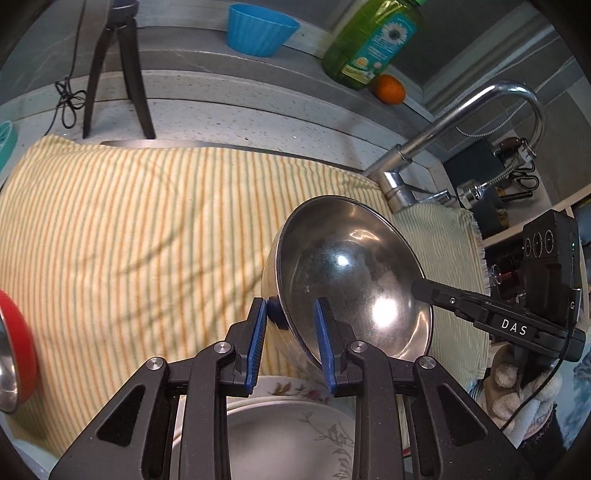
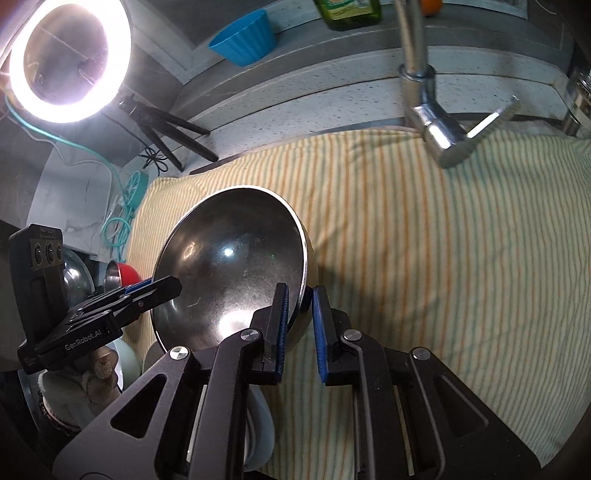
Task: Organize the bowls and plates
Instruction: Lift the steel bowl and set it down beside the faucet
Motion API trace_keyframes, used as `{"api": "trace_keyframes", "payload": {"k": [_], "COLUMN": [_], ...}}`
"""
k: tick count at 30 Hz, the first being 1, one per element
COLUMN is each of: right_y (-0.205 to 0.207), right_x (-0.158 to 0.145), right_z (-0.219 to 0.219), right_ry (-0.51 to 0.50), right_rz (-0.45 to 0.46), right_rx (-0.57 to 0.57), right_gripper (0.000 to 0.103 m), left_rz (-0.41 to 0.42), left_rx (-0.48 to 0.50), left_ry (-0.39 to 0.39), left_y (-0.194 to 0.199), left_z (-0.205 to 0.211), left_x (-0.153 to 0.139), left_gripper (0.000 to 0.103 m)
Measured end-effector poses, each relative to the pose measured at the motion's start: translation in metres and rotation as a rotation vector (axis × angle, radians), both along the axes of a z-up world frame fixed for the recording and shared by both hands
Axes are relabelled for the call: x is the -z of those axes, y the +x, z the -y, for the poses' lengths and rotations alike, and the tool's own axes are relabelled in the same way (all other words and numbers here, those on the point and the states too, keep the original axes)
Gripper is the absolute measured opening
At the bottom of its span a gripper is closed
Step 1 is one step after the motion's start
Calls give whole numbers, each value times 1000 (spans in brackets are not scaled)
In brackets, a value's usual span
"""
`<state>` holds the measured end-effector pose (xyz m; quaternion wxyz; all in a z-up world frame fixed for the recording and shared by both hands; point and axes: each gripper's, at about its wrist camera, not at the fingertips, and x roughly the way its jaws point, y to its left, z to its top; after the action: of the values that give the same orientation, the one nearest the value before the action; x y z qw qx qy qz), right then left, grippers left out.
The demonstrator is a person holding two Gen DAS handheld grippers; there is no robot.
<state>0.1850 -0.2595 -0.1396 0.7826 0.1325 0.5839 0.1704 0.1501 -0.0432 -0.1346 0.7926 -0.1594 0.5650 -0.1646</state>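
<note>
Steel bowl (image 1: pixel 351 280) (image 2: pixel 232 273), shiny and tilted on edge, hollow side turned toward both cameras, held up over a striped towel (image 1: pixel 140 229) (image 2: pixel 424 258) between two grippers. Rim pinched on opposite sides. Left gripper (image 1: pixel 291 332) narrowly parted, blue pads (image 1: pixel 256 343) straddling the near rim, one pad inside the hollow, one against the outer wall. Right gripper (image 2: pixel 298 325) likewise narrowly parted, one blue pad inside, one outside the rim on its own side. In the left view, the right gripper (image 1: pixel 480 314) reaching in from the right edge, tip on the far rim, a gloved hand (image 1: pixel 517 384) below it. In the right view, the left gripper (image 2: pixel 140 295) reaching in from the left, clamped on that rim.

Directly below the bowl in the left view, a white plate (image 1: pixel 288 424) with a floral print. Red bowl (image 1: pixel 14 347) (image 2: pixel 123 277) with a steel lining at the left. Towel in yellow and pale green stripes, spread wide behind. Chrome faucet (image 1: pixel 461 122) (image 2: pixel 436 122) at the towel's far right. On the ledge behind, a blue ribbed bowl (image 1: pixel 258 29) (image 2: pixel 245 37), a green bottle (image 1: pixel 373 40) and an orange (image 1: pixel 388 88). Black tripod (image 1: pixel 114 74) (image 2: pixel 166 125) on the counter, carrying a lit ring light (image 2: pixel 70 59) in the right view.
</note>
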Motion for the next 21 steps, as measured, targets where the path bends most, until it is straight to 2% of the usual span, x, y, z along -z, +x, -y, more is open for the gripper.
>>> {"api": "trace_keyframes", "payload": {"k": [9, 21], "right_y": [-7, -8], "right_x": [7, 11], "right_z": [23, 31], "right_ry": [-13, -36], "right_rz": [-4, -4], "right_rx": [33, 49], "right_gripper": [13, 14], "left_rz": [-12, -32], "left_rx": [43, 74], "left_ry": [13, 10], "left_y": [-3, -5], "left_z": [22, 33], "left_x": [7, 12], "left_gripper": [24, 24]}}
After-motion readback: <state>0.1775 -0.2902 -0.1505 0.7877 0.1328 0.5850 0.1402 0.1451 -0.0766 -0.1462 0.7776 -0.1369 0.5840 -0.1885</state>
